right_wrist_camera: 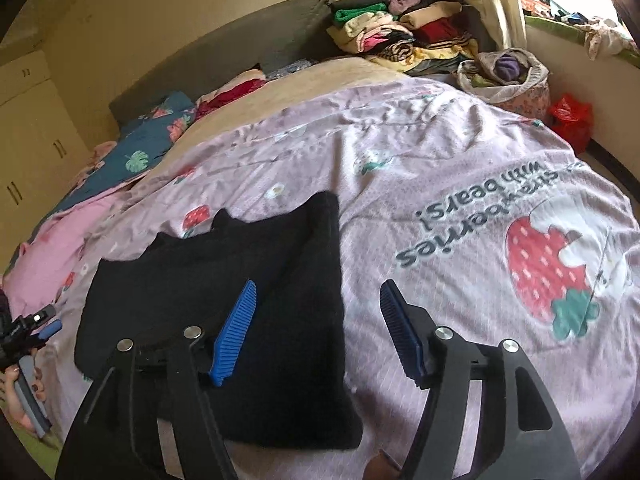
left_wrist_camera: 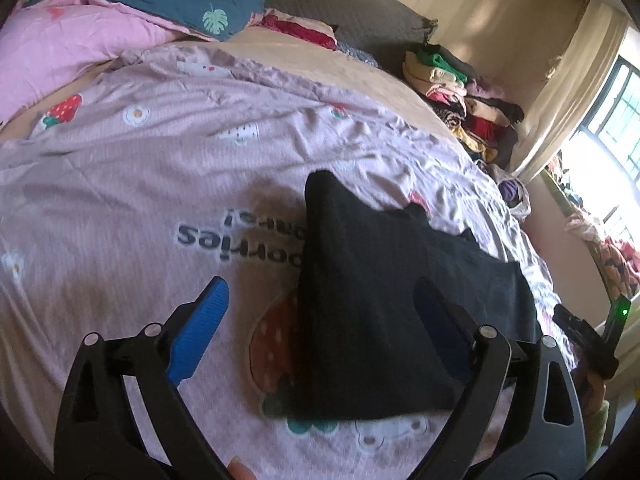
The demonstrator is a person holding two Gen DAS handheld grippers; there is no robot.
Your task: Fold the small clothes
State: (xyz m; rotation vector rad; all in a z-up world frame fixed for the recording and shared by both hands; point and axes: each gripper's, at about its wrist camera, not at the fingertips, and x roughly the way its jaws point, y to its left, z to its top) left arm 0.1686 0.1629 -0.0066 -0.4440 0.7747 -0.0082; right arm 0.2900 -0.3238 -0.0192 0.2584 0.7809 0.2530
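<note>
A black garment [left_wrist_camera: 380, 300] [right_wrist_camera: 200, 272] lies folded and flat on the pink strawberry-print bedspread [left_wrist_camera: 160, 160] [right_wrist_camera: 440, 160]. My left gripper [left_wrist_camera: 320, 286] stands open wide above the garment's left edge: one blue pad [left_wrist_camera: 200, 328] is over bare bedspread, the other over the black cloth. My right gripper [right_wrist_camera: 319, 284] is open over the garment's right edge, its left pad [right_wrist_camera: 234, 328] above the cloth and its right pad over the bedspread. Neither holds anything. Each gripper shows at the edge of the other's view, the right gripper [left_wrist_camera: 584, 336] and the left gripper [right_wrist_camera: 36, 328].
A stack of folded clothes [left_wrist_camera: 460, 96] [right_wrist_camera: 400, 28] sits at the bed's far corner by the headboard. A basket of laundry [right_wrist_camera: 504, 76] and a red bag [right_wrist_camera: 570, 116] stand beside the bed. Pink and teal quilts [left_wrist_camera: 120, 12] are bunched at the far side.
</note>
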